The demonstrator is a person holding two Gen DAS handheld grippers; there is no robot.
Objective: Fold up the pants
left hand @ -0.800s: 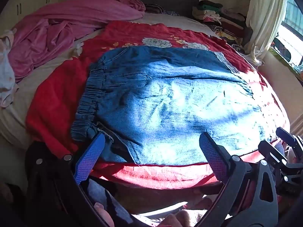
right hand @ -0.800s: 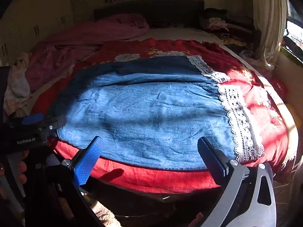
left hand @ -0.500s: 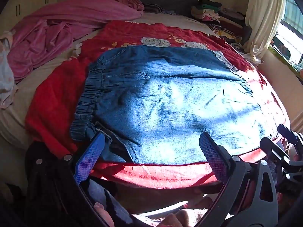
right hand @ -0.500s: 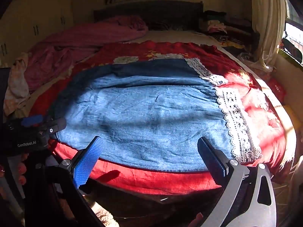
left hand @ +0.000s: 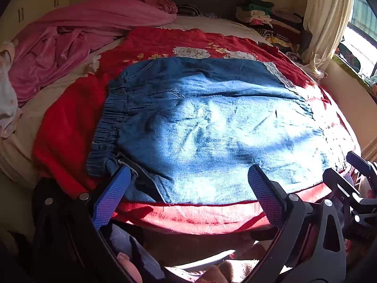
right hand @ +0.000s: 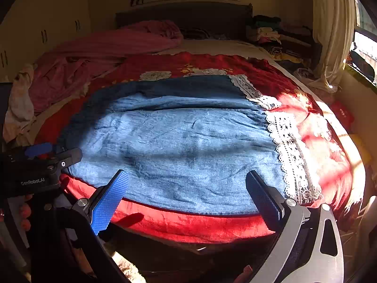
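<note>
The pants [left hand: 212, 127] lay flat on the red quilt [left hand: 68, 127]. Both the left gripper [left hand: 188, 188] and right gripper [right hand: 186, 188] hovered spread wide, empty, apparently just off the quilt's near edge.

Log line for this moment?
pants: flat on red blanket | left gripper: open, empty | right gripper: open, empty | fold: not begun

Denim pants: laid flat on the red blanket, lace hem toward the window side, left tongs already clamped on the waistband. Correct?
Not quite: the left tongs are open and grip nothing, held just short of the waistband, as the left wrist view shows. The rest holds: the denim pants lie flat on the red blanket, lace hem toward the window side.
</note>
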